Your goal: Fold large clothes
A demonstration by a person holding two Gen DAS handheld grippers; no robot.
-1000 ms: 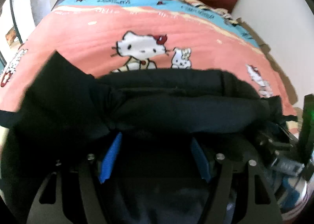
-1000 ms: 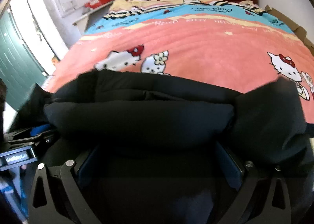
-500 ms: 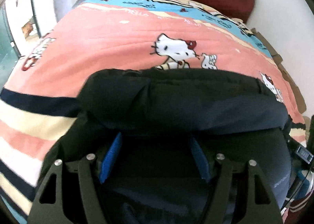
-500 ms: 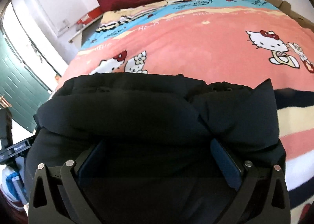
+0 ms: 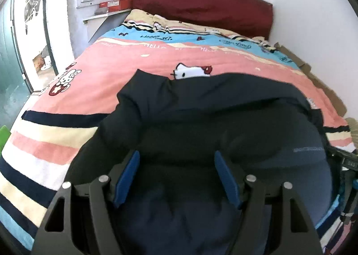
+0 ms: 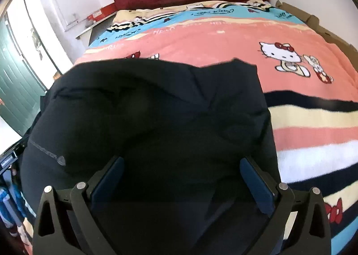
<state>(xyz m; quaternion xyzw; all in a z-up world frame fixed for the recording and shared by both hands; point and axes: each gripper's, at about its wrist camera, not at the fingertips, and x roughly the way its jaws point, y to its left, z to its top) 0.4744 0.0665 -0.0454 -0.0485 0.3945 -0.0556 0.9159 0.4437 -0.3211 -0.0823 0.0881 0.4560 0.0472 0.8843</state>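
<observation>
A bulky dark navy jacket (image 5: 223,121) lies bunched on the near end of the bed, and it also fills the right wrist view (image 6: 156,109). My left gripper (image 5: 176,159) has its blue-padded jaws set wide apart with the thick fabric between and under them. My right gripper (image 6: 181,163) stands the same way, jaws wide, over the jacket's right side. The fingertips of both are sunk in the cloth. A folded flap (image 6: 228,80) sticks up at the jacket's far right edge.
The bed carries a pink, blue and striped cartoon-cat blanket (image 5: 125,71) with a dark red headboard (image 5: 201,7) at the far end. A doorway and green door (image 6: 15,89) are to the left. Cardboard (image 6: 313,22) lines the bed's right side by the wall.
Both grippers have pulled back toward the foot of the bed and tilted up. The raised roll of jacket has dropped flatter onto the blanket, and more striped blanket shows at the sides.
</observation>
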